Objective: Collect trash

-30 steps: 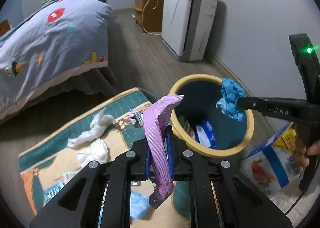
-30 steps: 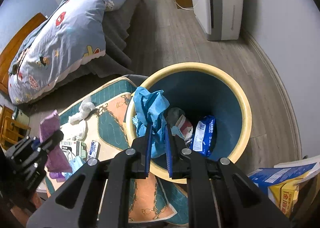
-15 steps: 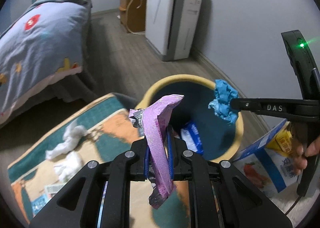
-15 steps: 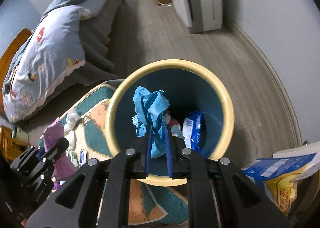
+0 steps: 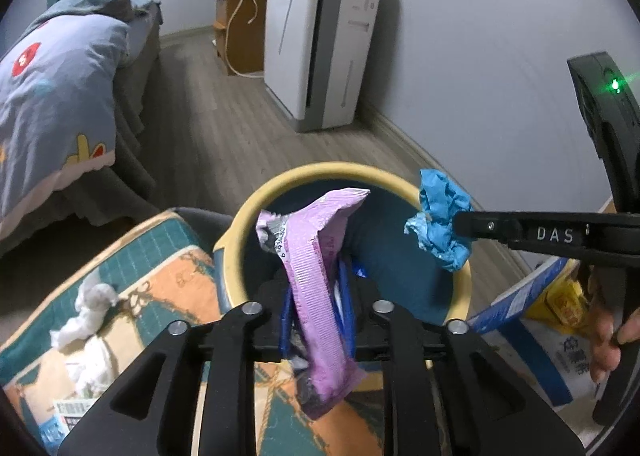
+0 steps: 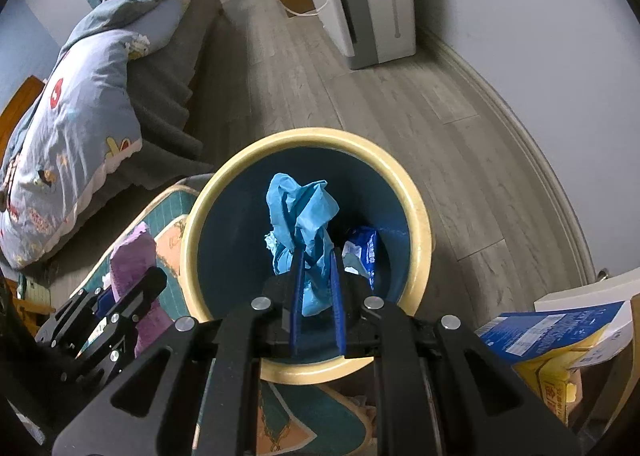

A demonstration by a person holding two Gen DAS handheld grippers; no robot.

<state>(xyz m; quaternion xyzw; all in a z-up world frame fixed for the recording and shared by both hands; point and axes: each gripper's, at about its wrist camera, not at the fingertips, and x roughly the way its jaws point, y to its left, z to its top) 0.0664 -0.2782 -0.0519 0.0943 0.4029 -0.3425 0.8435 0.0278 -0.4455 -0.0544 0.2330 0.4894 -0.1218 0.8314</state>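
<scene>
Left gripper (image 5: 316, 308): pinching purple wrapper (image 5: 316, 276), at bin's near rim.
Right gripper (image 6: 316, 284): clamped on blue crumpled paper (image 6: 300, 228), above bin opening.
Bin (image 6: 420, 215): yellow rim, holds blue packet (image 6: 362, 248).

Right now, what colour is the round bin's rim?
The round trash bin's rim is pale yellow, its inside dark teal; clearest in the right wrist view.

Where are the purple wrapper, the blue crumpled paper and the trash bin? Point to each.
purple wrapper (image 5: 316, 256), left wrist view, its middle band.
blue crumpled paper (image 6: 300, 211), right wrist view, its upper folds.
trash bin (image 6: 420, 211), right wrist view, its yellow rim.
</scene>
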